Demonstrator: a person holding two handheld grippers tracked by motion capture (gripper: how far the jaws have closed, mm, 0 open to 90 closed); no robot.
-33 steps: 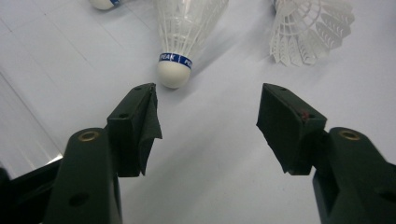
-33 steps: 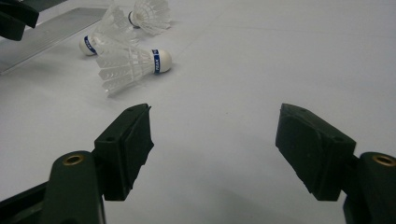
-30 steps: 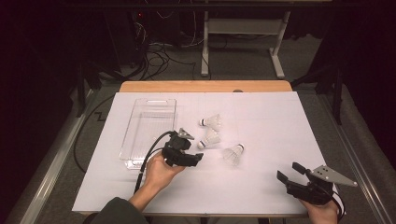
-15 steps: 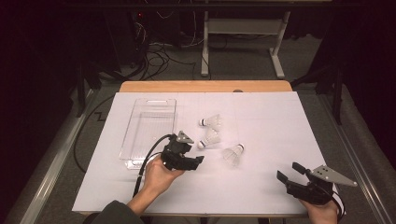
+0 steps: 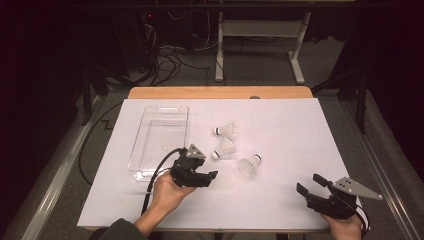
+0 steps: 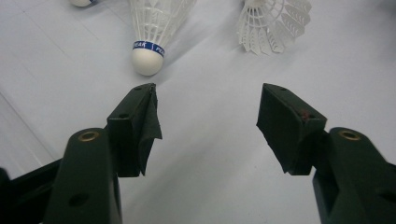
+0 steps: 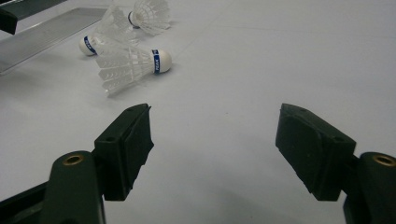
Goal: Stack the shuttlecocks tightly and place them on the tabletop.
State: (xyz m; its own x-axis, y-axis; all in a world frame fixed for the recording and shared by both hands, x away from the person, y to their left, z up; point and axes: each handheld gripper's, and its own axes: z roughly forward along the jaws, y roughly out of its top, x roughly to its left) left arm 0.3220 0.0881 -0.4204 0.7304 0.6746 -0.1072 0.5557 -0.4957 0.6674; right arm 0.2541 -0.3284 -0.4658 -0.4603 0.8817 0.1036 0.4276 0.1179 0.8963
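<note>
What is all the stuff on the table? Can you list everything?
Shuttlecocks: 3, white with blue bands, mid-table; far, middle, near.
Bin: 1, clear plastic, left of the shuttlecocks, nothing visible inside.
Table cover: 1, white, over a wooden top.
Left gripper: black, open, just short of the middle shuttlecock, holding nothing.
Right gripper: black with a grey plate, open, at the near right corner, holding nothing.
</note>
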